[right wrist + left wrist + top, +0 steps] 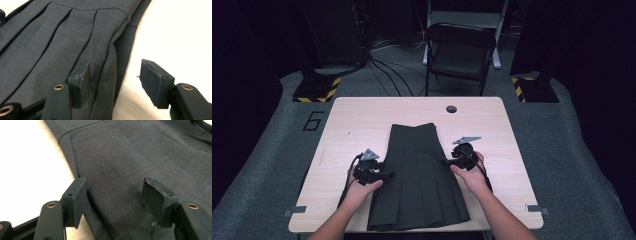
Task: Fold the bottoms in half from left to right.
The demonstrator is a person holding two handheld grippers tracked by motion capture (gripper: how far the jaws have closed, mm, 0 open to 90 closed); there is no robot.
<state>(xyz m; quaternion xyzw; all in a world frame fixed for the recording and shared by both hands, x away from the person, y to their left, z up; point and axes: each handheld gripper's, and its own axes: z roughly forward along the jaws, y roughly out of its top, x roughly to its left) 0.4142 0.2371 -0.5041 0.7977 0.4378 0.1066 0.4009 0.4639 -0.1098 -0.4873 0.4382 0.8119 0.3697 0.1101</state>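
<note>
One pale wooden table (pixel 362 120) on grey carpet (pixel 272 150), dark surroundings.

The surface (pixel 362 120) is light wood with round corners. It has a small dark hole (pixel 451 109) near its far edge. Behind it stands a black folding chair (pixel 460 52). Black cables (pixel 387 70) run over the grey floor (pixel 267 150). Two black stand feet with yellow and black stripes (pixel 317 90) (pixel 534 89) sit at the sides. A number six (pixel 313 121) is marked on the floor.
</note>
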